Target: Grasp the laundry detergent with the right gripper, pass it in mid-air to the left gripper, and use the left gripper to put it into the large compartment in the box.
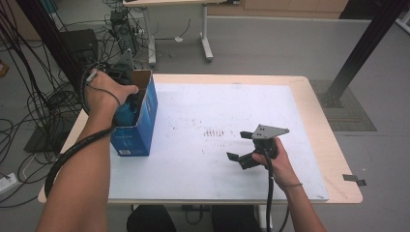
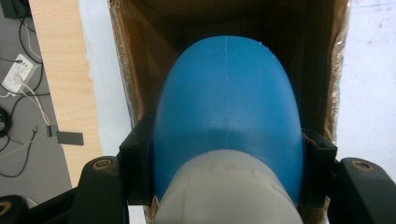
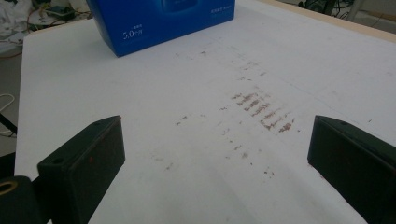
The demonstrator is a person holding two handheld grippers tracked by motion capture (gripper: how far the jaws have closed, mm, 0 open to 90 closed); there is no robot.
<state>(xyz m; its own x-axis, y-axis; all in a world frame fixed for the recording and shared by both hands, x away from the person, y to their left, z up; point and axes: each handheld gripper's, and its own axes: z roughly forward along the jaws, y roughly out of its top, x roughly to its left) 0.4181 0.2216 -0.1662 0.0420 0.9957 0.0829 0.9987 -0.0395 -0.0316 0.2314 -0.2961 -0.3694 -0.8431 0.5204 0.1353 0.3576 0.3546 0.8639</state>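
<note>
An open blue cardboard box stands at the table's left edge, its brown inside seen from above in the left gripper view. My left gripper points down into the box's mouth and is shut on a rounded blue object with a whitish base; the black pads press on its two sides. The object's blue part sits partly inside the box. My right gripper hovers low over the white mat at centre right, open, with nothing between its jaws. The box's blue side lies far ahead of it.
A white mat with small reddish marks covers most of the wooden table. Cables crowd the floor to the left. A black post stands beyond the right corner and another table's legs at the back.
</note>
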